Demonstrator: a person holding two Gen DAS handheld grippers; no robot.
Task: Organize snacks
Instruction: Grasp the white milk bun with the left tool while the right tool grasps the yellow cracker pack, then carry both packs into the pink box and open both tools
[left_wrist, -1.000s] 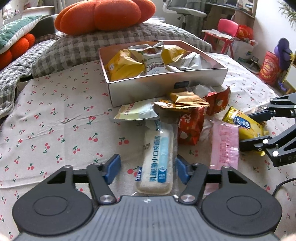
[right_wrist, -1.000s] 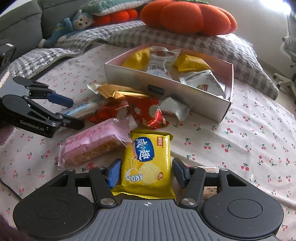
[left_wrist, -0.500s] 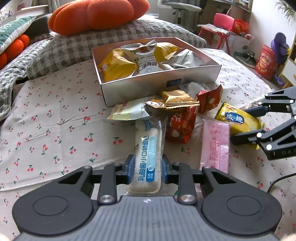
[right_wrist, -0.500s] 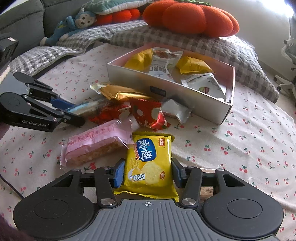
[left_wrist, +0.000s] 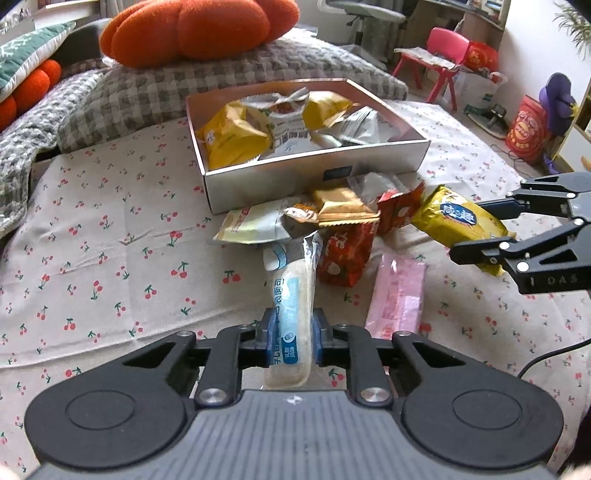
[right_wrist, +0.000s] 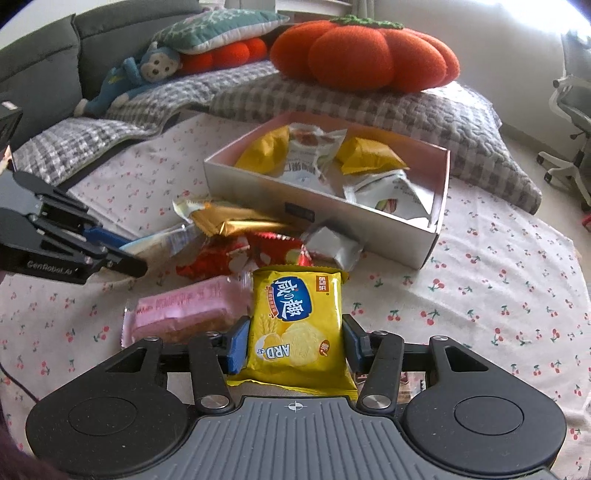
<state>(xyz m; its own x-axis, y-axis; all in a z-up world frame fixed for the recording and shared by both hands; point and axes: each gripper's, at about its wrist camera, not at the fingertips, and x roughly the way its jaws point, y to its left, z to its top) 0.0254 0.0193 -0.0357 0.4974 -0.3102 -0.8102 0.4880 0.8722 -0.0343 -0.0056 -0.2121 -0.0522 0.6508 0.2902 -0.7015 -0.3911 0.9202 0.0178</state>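
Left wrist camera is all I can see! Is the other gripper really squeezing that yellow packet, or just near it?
Observer: Squeezing. The right gripper has a blue pad against each side of the yellow packet.
Operator: Any toys around?
Observer: Yes, a blue monkey plush lies on the checked blanket, beyond the box.
Operator: What's inside the pink packet?
Observer: The side of the pink packet shows something brownish, like cake.
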